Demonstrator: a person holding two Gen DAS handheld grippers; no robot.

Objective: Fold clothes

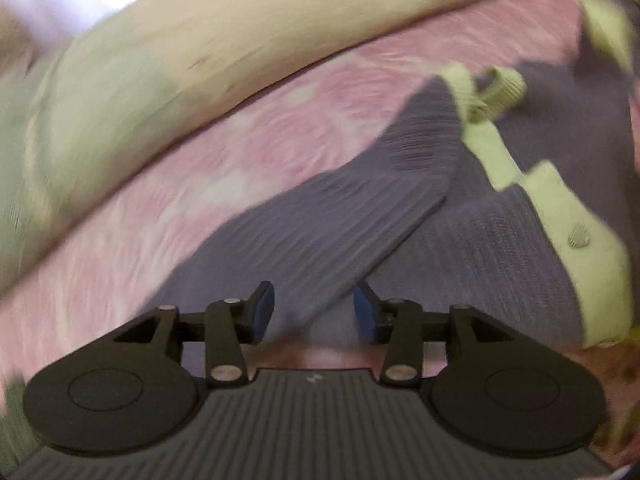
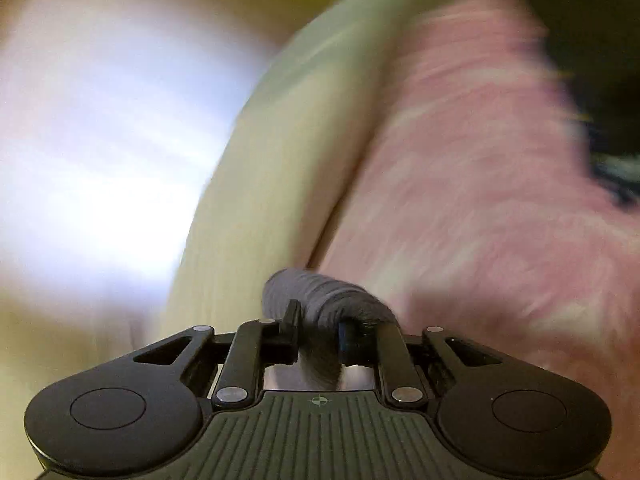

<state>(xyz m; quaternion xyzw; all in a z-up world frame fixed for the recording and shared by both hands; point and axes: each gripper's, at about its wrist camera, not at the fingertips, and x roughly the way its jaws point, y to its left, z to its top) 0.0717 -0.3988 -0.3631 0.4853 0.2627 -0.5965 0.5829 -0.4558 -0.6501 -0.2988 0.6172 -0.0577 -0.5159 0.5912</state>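
Pink bedspread (image 1: 168,200) underlies grey cardigan (image 1: 320,232); left gripper (image 1: 314,314) gapes wide, right gripper (image 2: 320,330) pinches it.

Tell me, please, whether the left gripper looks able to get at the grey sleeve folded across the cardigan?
Probably yes. The left gripper stands open just above the grey sleeve, which runs between its fingers with nothing lying over it on the pink bedcover.

Pink-and-white patterned bedcover (image 1: 248,148); directly on it, grey knit cardigan (image 1: 492,240) with pale-green trim
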